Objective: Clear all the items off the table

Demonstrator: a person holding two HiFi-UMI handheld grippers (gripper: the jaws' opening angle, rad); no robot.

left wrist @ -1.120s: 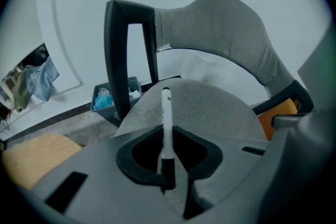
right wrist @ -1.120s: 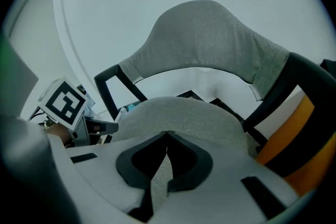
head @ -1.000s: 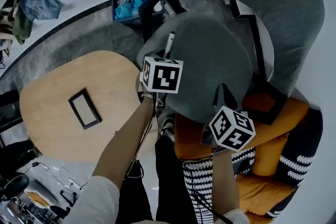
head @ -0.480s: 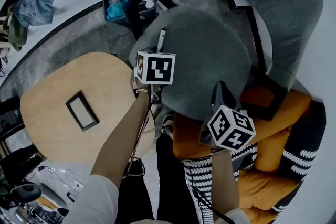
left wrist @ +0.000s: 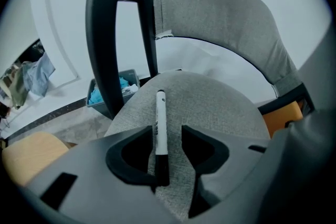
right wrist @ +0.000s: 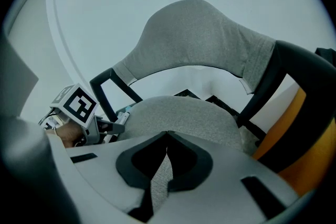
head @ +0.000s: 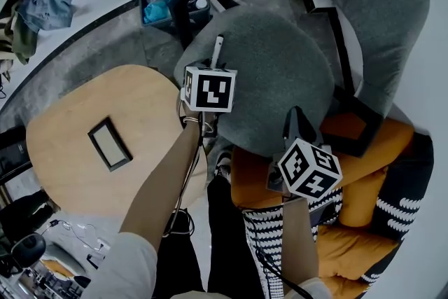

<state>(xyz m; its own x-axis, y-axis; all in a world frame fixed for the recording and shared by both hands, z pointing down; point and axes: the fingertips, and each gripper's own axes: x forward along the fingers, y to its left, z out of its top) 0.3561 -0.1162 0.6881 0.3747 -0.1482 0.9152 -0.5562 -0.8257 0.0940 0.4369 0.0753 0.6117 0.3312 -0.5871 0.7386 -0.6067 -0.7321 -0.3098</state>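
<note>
Clearance incomplete: your left gripper [left wrist: 167, 139], fingers [left wrist: 131, 148] just opened, straddles the white-and-black marker [left wrist: 160, 123] on the grey chair seat [left wrist: 220, 107]; right gripper [right wrist: 167, 138] fingers together, empty; black-framed rectangle [head: 110, 144] left on wooden worktop [head: 66, 115].

The head view looks steeply down from above onto the round grey fabric chair seat [head: 280, 80], with the pale oval wooden tabletop [head: 140, 108] at its left; the left gripper view sits low and close over that seat, facing the curved grey backrest [left wrist: 226, 18]; the right gripper view faces the same seat and backrest from the other side, catching the left tool [right wrist: 118, 123]; all 3 views share the seat.
</note>
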